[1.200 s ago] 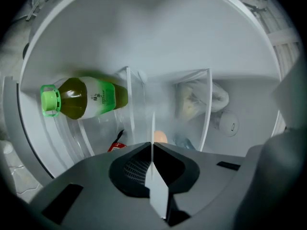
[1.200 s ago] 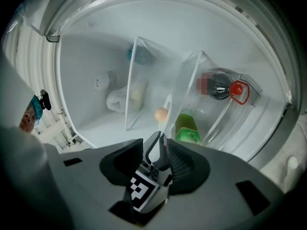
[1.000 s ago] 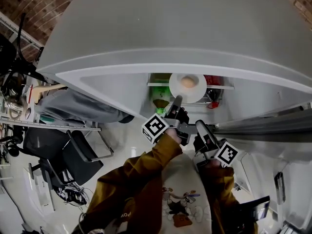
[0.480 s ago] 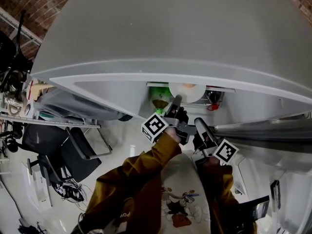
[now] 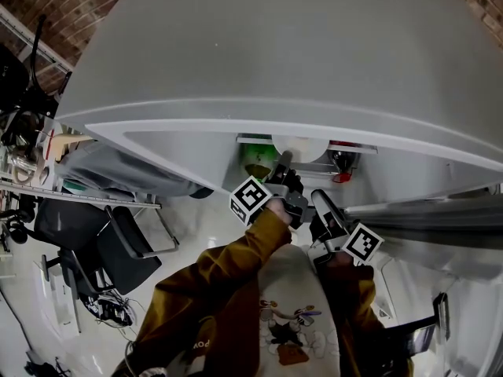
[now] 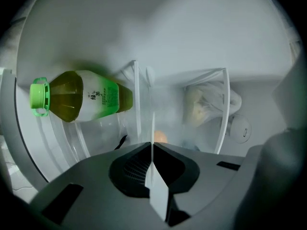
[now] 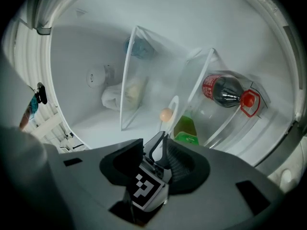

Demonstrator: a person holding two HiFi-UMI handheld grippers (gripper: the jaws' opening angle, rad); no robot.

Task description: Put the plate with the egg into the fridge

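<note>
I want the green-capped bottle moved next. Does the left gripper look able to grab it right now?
Probably not yet: the left gripper is shut on the plate carrying the egg. The green-capped bottle lies unblocked beside it, but the jaws are occupied.

Every view bows like a fisheye, straight lines curving toward the rim; both gripper views fall to black in the corners. The head view is evenly lit with soft shadows, the fridge (image 5: 275, 45) a flat grey (the brick wall (image 5: 35, 6) at 10 o'clock stays dim). In the left gripper view a cold white glow washes out the interior at 12 o'clock; the green bottle (image 6: 84, 99) at 9 o'clock is sharp and saturated; the plate (image 6: 157, 195) edge at 6 o'clock blurs, too near the lens; a milky haze veils the middle. The right gripper view is brighter, its foreground shadowed.
</note>
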